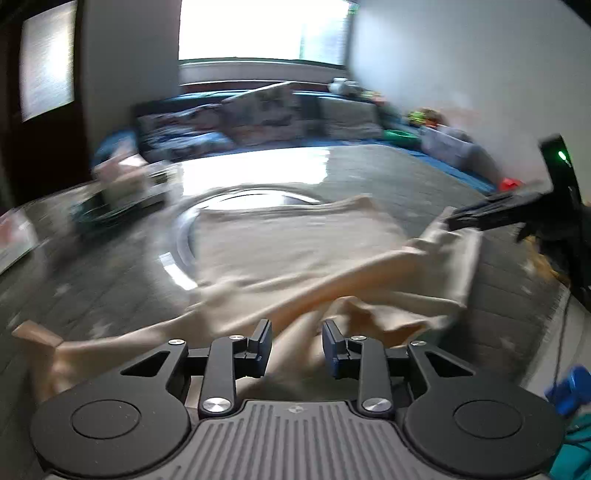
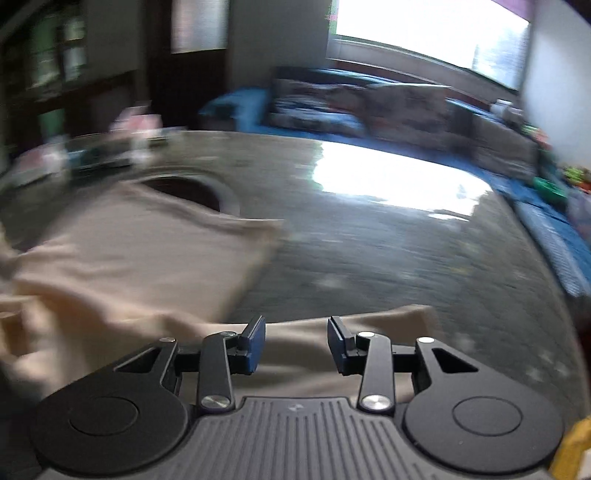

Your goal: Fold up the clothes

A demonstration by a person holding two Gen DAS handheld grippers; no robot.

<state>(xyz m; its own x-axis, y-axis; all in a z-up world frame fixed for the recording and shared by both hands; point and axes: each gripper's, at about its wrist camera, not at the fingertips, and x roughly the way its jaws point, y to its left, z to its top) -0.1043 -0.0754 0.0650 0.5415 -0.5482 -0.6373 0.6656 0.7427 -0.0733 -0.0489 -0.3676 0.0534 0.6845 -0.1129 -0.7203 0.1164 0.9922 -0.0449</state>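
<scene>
Both my wrist cameras look forward and down along their fingers, close over the beige garment point(image 1: 295, 236) on the grey table point(image 1: 388, 177); both views share the garment, the table, the blue sofa point(image 2: 314, 107) and the bright window point(image 2: 424, 33)

A beige garment point(image 1: 295, 251), plain and without print, fills the middle of the left wrist view and the left half of the right wrist view. Under it the table point(image 2: 388, 266) is dark grey with pale flecks and a white glare patch. The left gripper point(image 1: 297, 341) and right gripper point(image 2: 296, 341) are black with blue pads point(image 2: 256, 349) and silver rivets, on a ribbed grey base. At the back, a blue sofa point(image 2: 240, 107) carries grey cushions point(image 1: 258, 110) with a blurred floral-looking print. The wall point(image 1: 461, 66) at upper right is white.
</scene>
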